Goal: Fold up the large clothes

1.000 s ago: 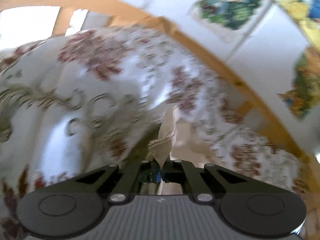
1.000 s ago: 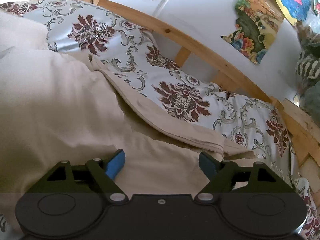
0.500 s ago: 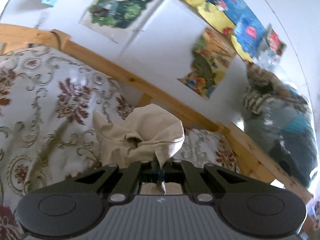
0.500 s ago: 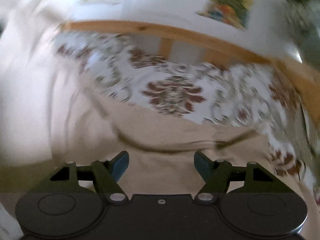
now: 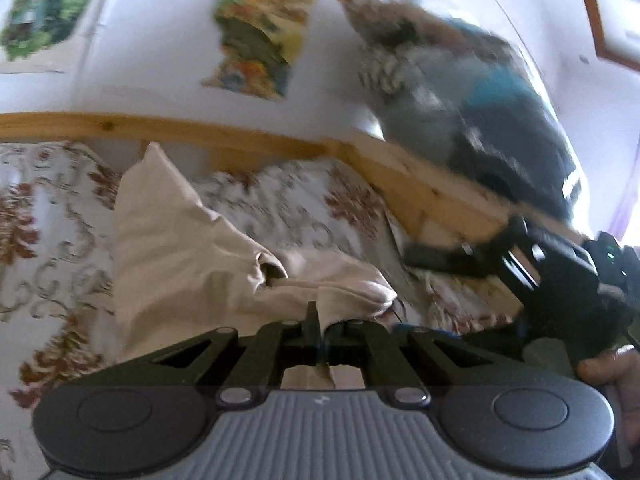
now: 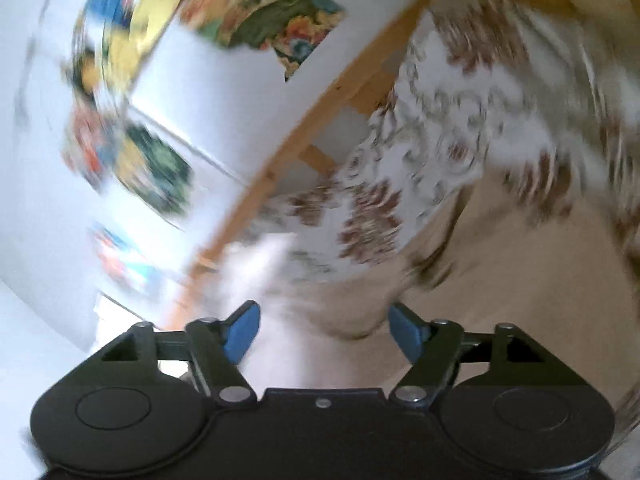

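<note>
A: Left gripper (image 5: 318, 322)?
B: Its fingers pinch the beige garment (image 5: 180, 248), which trails ahead over the floral bedspread (image 5: 48, 216).
A: Right gripper (image 6: 324, 330)?
B: Its fingers have just been opening; beige cloth lies between them, ungripped.

One beige garment (image 5: 188, 256) is counted in the left wrist view, lying on one bed covered by one floral bedspread (image 5: 52, 240). One wooden bed rail (image 5: 248, 136) is seen behind it. Two tongs are counted: the left tongs (image 5: 318, 320) and the right tongs (image 6: 322, 330), the latter carrying two blue pads (image 6: 242, 330). One hand (image 5: 616, 372) is seen at the right edge. About three colourful pictures (image 5: 256, 32) can be made out on the wall in the left wrist view; through the blur an exact number cannot be told. One pile of dark and blue clothing (image 5: 480, 108) is counted by the rail.
</note>
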The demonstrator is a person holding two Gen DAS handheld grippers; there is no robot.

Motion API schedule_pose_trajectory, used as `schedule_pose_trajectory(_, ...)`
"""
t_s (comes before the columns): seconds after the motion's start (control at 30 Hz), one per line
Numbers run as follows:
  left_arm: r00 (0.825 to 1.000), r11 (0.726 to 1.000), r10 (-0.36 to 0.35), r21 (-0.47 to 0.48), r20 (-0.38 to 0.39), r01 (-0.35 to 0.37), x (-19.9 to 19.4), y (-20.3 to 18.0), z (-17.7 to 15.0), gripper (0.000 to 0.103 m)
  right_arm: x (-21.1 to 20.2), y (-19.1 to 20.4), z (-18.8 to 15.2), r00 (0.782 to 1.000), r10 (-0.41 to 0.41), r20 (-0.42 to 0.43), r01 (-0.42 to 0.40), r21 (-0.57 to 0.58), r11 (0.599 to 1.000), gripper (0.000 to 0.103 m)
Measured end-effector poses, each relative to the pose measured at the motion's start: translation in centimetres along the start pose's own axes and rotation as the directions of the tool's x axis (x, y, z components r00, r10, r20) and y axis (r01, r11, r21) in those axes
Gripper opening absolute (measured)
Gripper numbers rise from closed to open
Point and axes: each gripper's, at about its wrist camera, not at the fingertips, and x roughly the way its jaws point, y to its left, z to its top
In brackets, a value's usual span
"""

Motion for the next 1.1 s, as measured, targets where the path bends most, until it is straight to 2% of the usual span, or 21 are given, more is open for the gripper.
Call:
schedule_pose_trajectory(0.07, 0.999, 1.0, -0.02, 0.022, -0.044, 0.021, 1.1, -1.1, -0.9, 0.0, 0.4, -1.5, -0.4, 0.997, 0.075, -0.026, -0.072, 0.093, 0.993, 0.082)
schedule_pose_trajectory(0.13, 0.996, 0.997, -0.048, 0.053, -0.078, 0.053, 1.6, -1.9, -2.0, 0.0, 1.0, -2.0, -0.5, 0.995, 0.084, -0.047, -0.078, 0.114, 0.99, 0.082)
schedule_pose_trajectory(0.2, 0.991, 0.992, -0.084, 0.082, -0.106, 0.093, 1.8, -2.6, -3.0, 0.0, 1.4, -2.0, -0.2, 0.999, 0.032, -0.044, -0.029, 0.07, 0.997, 0.082)
schedule_pose_trajectory(0.33, 0.97, 0.977, -0.178, 0.091, -0.165, 0.195, 1.8, -3.0, -4.5, 0.0, 3.1, -1.7, 0.0, 0.993, -0.074, -0.086, 0.072, -0.029, 0.997, 0.077)
schedule_pose_trajectory(0.53, 0.947, 0.958, -0.245, 0.097, -0.207, 0.269, 1.9, -3.0, -5.7, 0.0, 3.6, -1.8, -0.6, 0.986, -0.132, -0.099, 0.119, -0.127, 0.985, 0.05)
schedule_pose_trajectory(0.63, 0.946, 0.956, -0.241, 0.116, -0.215, 0.27, 1.8, -3.2, -6.1, 0.0, 3.9, -1.9, -0.9, 0.981, -0.165, -0.101, 0.147, -0.168, 0.975, 0.037)
schedule_pose_trajectory(0.67, 0.947, 0.955, -0.237, 0.126, -0.217, 0.268, 1.8, -3.2, -6.1, 0.0, 4.1, -1.8, -1.0, 0.979, -0.176, -0.102, 0.154, -0.189, 0.97, 0.026)
schedule_pose_trajectory(0.7, 0.948, 0.955, -0.233, 0.134, -0.218, 0.266, 1.8, -3.3, -6.0, 0.0, 4.2, -1.7, -1.2, 0.977, -0.186, -0.1, 0.161, -0.217, 0.963, 0.02)
schedule_pose_trajectory(0.73, 0.947, 0.954, -0.231, 0.137, -0.222, 0.265, 1.7, -3.2, -5.9, 0.0, 4.3, -1.4, -1.3, 0.976, -0.195, -0.096, 0.166, -0.244, 0.955, 0.018)
schedule_pose_trajectory(0.83, 0.936, 0.954, -0.254, 0.099, -0.243, 0.284, 0.9, -2.7, -5.2, 0.01, 4.5, -1.0, -1.5, 0.977, -0.198, -0.082, 0.166, -0.289, 0.943, 0.012)
schedule_pose_trajectory(0.9, 0.925, 0.949, -0.286, 0.062, -0.25, 0.31, 0.0, -1.9, -4.6, 0.023, 4.5, -0.9, -1.6, 0.975, -0.209, -0.071, 0.178, -0.307, 0.935, 0.009)
schedule_pose_trajectory(0.93, 0.926, 0.949, -0.292, 0.045, -0.237, 0.311, -0.8, -1.2, -4.3, 0.035, 4.4, -1.0, -1.6, 0.975, -0.213, -0.067, 0.183, -0.308, 0.934, 0.009)
schedule_pose_trajectory(0.97, 0.933, 0.954, -0.287, 0.03, -0.217, 0.3, -1.4, -0.6, -3.9, 0.051, 4.4, -1.0, -1.6, 0.974, -0.219, -0.064, 0.19, -0.306, 0.933, 0.008)
schedule_pose_trajectory(1.03, 0.958, 0.971, -0.235, -0.012, -0.162, 0.237, -2.4, 0.9, -3.1, 0.061, 4.4, -1.0, -1.6, 0.971, -0.231, -0.056, 0.203, -0.308, 0.929, 0.008)
schedule_pose_trajectory(1.1, 0.981, 0.988, -0.148, -0.07, -0.121, 0.141, -2.9, 3.0, -2.2, 0.066, 4.4, -1.0, -1.6, 0.969, -0.241, -0.051, 0.213, -0.312, 0.926, 0.008)
